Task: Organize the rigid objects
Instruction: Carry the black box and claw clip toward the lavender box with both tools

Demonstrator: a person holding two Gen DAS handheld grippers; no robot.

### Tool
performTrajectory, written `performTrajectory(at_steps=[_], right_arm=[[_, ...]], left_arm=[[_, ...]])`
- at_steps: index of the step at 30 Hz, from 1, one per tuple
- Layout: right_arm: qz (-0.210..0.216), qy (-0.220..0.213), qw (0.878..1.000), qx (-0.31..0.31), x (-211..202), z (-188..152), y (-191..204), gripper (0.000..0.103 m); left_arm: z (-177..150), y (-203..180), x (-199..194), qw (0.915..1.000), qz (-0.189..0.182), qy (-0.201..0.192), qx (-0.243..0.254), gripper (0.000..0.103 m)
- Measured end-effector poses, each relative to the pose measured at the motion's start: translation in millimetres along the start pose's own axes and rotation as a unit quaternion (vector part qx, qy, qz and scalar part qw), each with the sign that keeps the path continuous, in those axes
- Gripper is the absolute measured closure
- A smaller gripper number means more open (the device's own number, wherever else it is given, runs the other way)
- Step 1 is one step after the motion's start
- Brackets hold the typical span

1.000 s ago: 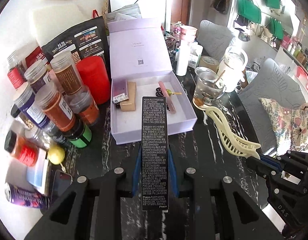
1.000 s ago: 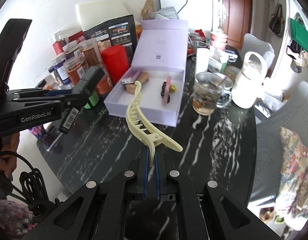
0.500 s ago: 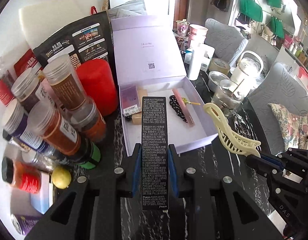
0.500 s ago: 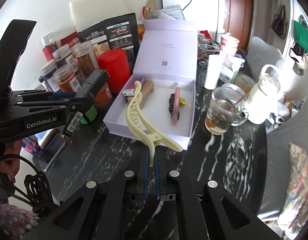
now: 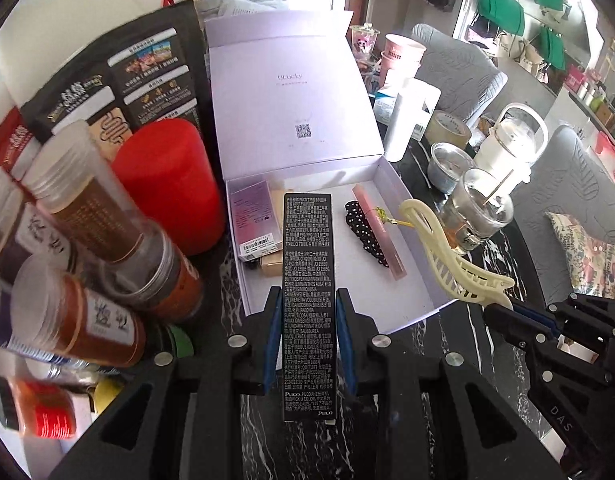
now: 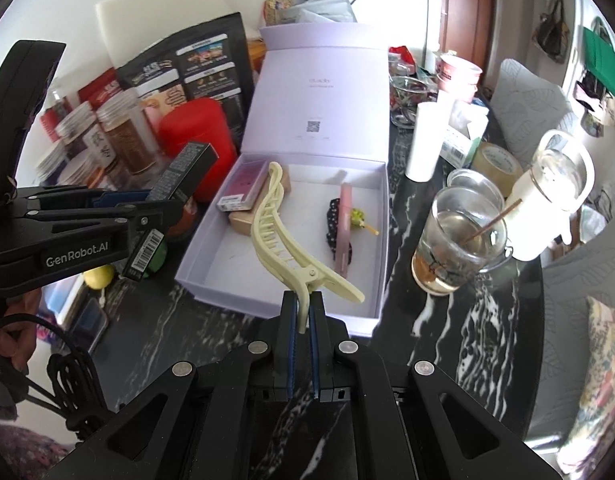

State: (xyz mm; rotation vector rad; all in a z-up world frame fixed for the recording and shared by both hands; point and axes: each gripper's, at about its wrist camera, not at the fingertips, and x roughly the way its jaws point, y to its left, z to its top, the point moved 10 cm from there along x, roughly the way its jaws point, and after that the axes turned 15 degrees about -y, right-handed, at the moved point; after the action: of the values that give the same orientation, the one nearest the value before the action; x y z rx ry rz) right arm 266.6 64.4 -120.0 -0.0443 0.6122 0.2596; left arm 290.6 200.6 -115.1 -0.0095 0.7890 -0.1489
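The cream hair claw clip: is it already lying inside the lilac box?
No: the cream hair claw clip is pinched by its handle in the right gripper, above the lilac box.

My left wrist camera looks forward along its fingers, close over the near-left edge of the open lilac box (image 5: 299, 92). My right wrist camera faces the same box (image 6: 323, 92) from slightly farther back and to the right. Both views share the box interior and the marble table (image 6: 447, 340).
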Motion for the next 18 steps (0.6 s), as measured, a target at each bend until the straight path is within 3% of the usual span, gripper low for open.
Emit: performTrajectory(at_steps=[18], right_arm=[[-0.016, 0.030, 0.999, 0.040, 78, 12, -21, 0.097]], left_arm=[[20, 33, 80, 0.9993, 0.013, 0.027, -0.021, 0.078]])
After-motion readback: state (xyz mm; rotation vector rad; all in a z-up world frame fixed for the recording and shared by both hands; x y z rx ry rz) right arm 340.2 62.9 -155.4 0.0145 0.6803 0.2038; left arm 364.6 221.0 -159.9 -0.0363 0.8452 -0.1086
